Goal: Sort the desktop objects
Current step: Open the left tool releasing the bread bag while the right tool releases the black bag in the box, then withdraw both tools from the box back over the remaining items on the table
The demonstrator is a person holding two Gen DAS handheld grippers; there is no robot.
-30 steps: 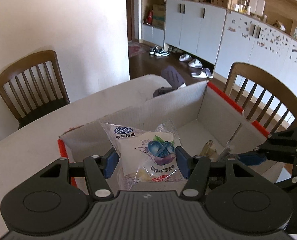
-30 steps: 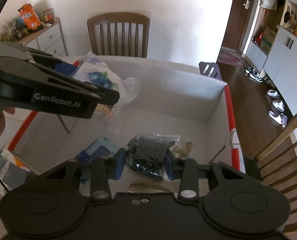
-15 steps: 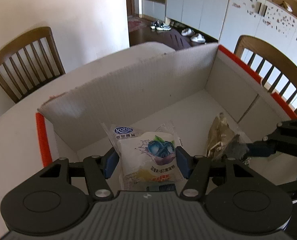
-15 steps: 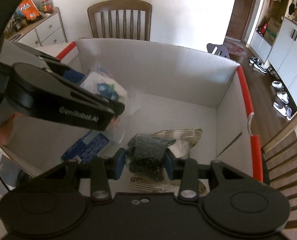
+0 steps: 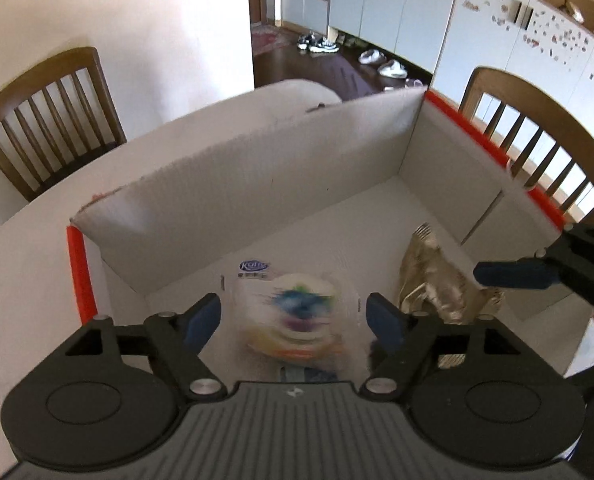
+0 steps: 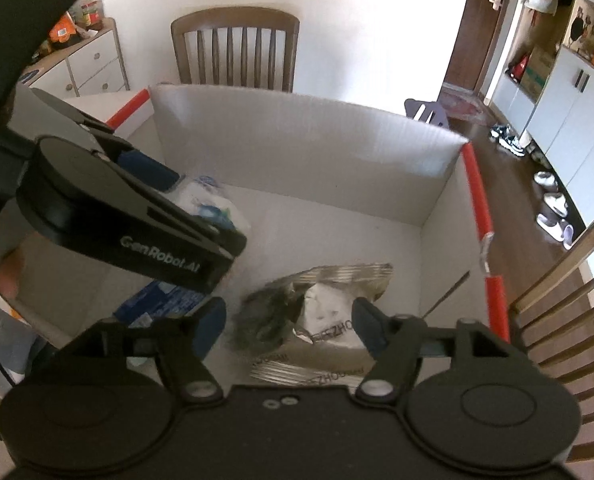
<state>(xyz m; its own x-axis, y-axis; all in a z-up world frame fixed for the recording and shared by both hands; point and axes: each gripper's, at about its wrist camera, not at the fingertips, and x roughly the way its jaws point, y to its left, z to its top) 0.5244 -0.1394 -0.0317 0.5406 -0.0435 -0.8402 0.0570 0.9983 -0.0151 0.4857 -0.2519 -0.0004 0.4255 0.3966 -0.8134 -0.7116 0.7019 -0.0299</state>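
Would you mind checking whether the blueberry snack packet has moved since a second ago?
Yes. The packet has left the opening left gripper and is dropping, blurred, toward the box floor.

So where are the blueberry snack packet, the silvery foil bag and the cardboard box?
blueberry snack packet (image 5: 297,312), left wrist view, its blurred printed front.
silvery foil bag (image 6: 337,280), right wrist view, its crinkled upper face.
cardboard box (image 6: 297,140), right wrist view, its far inner wall.

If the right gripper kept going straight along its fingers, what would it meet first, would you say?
Most likely the dark packet dropping between the opening fingers of the right gripper, with the silver foil pouch just beneath it on the cardboard box floor; depth is uncertain.
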